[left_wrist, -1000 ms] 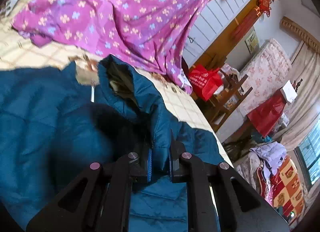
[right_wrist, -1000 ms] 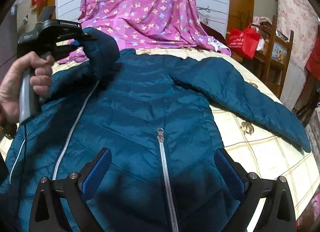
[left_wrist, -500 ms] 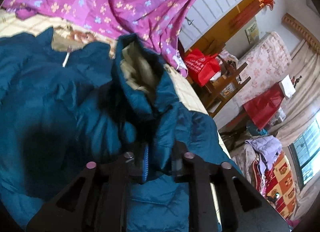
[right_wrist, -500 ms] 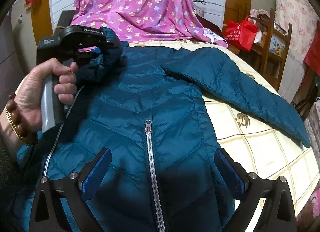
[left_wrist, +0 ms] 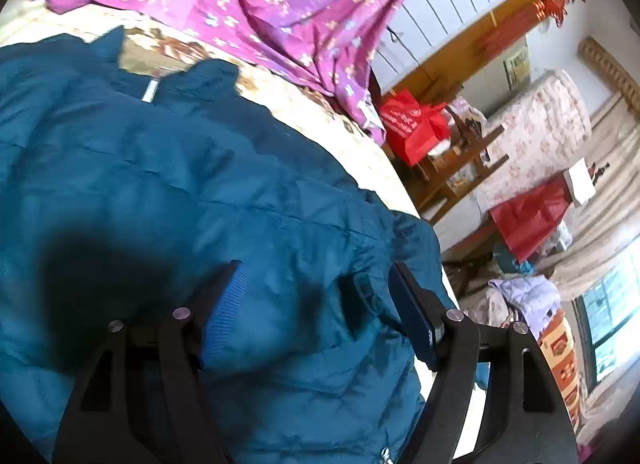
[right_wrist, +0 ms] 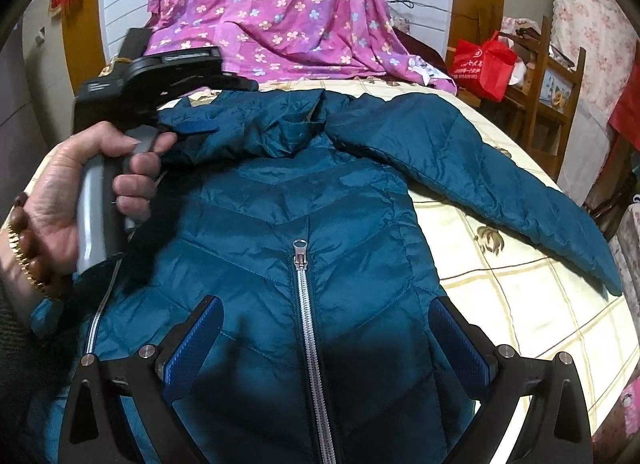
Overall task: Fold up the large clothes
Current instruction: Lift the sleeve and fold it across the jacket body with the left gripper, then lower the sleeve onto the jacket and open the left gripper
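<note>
A teal puffer jacket point(right_wrist: 340, 204) lies front up on the checked bed sheet point(right_wrist: 520, 296), its silver zipper pull point(right_wrist: 299, 252) mid-chest. One sleeve point(right_wrist: 500, 184) stretches out to the right. The other sleeve point(right_wrist: 248, 132) lies folded across the collar. My left gripper point(left_wrist: 316, 304), held by a hand point(right_wrist: 80, 192), hovers over that folded sleeve with its jaws opening. Fabric lies between the blue pads point(left_wrist: 224, 312), which do not press it. My right gripper point(right_wrist: 326, 328) stands open just above the jacket's lower front, astride the zipper, holding nothing.
A purple flowered sheet point(right_wrist: 272, 4) hangs over the head of the bed. To the right of the bed are a red bag point(right_wrist: 480, 64) and a wooden shelf point(right_wrist: 556, 76). The bed's edge curves along the right side.
The left gripper sank toward the jacket's collar with the sleeve, then its jaws spread and let it go. The sleeve now rests across the collar. The right gripper stayed put.
</note>
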Demonstrator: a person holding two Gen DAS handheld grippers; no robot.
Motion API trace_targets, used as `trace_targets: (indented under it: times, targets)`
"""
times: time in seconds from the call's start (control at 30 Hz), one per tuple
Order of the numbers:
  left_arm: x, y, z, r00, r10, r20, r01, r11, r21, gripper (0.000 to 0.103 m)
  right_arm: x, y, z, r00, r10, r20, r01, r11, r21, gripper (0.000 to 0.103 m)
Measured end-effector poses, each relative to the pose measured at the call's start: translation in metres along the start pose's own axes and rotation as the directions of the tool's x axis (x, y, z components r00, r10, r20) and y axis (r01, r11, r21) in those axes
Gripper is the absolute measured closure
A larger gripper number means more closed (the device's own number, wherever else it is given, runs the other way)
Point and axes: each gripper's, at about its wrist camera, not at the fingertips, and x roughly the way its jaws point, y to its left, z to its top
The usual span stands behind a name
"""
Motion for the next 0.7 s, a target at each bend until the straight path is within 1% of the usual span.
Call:
trace_targets:
  times: [0.03,0.13,0.23,0.27,0.3,0.37,0.4,0.43,0.47,0.5,0.53,0.6,0.7]
  targets:
    - [-0.006,0.004,0.001,1.000,0.013,0.006,-0.013,1.000,-0.001,0.030,0.001,0.000,0.000,1.000,-0.003,0.000,0.003,1.000,0.002,0.001]
    - [-0.044,0.026,0.009,0.998,0.053,0.038,-0.053,0.999,-0.008,0.030,-0.001,0.004,0.002,1.000,-0.021,0.018,0.021,1.000,0.003,0.001]
    - [-0.086,0.051,0.019,0.988,0.126,0.092,-0.127,0.992,0.009,0.030,-0.007,0.007,0.006,0.997,-0.010,0.073,0.008,1.000,0.018,0.001]
    - [-0.104,0.062,0.024,0.980,0.167,0.113,-0.169,0.985,0.016,0.030,-0.010,0.009,0.010,0.995,-0.010,0.099,0.009,1.000,0.017,0.001]
    - [-0.120,0.074,0.029,0.967,0.219,0.134,-0.224,0.974,0.023,0.030,-0.012,0.012,0.017,0.992,-0.005,0.123,0.004,1.000,0.009,0.001]
    - [-0.150,0.097,0.038,0.930,0.318,0.185,-0.330,0.943,0.038,0.030,-0.011,0.020,0.036,0.990,0.049,0.135,-0.049,0.999,-0.004,0.001]
    - [-0.163,0.106,0.042,0.909,0.363,0.207,-0.377,0.925,0.035,0.030,-0.010,0.026,0.050,0.987,0.078,0.142,-0.077,0.997,-0.015,0.001]
    - [-0.174,0.116,0.046,0.891,0.393,0.228,-0.409,0.912,0.024,0.030,-0.009,0.031,0.059,0.985,0.087,0.149,-0.085,0.996,-0.021,0.001]
    - [-0.181,0.124,0.048,0.878,0.413,0.240,-0.428,0.904,0.011,0.030,-0.006,0.039,0.075,0.982,0.106,0.158,-0.101,0.994,-0.036,0.001]
    - [-0.190,0.135,0.051,0.856,0.452,0.250,-0.463,0.886,-0.016,0.030,0.000,0.050,0.095,0.977,0.137,0.162,-0.128,0.990,-0.062,0.001]
    - [-0.196,0.146,0.054,0.840,0.482,0.250,-0.487,0.872,-0.046,0.030,0.006,0.059,0.106,0.976,0.152,0.158,-0.141,0.987,-0.078,0.001]
    - [-0.198,0.162,0.054,0.835,0.494,0.242,-0.492,0.867,-0.076,0.030,0.032,0.084,0.138,0.973,0.184,0.141,-0.168,0.979,-0.118,0.001]
    - [-0.193,0.175,0.054,0.836,0.500,0.228,-0.495,0.865,-0.083,0.030,0.075,0.106,0.163,0.965,0.244,0.097,-0.237,0.968,-0.078,0.001]
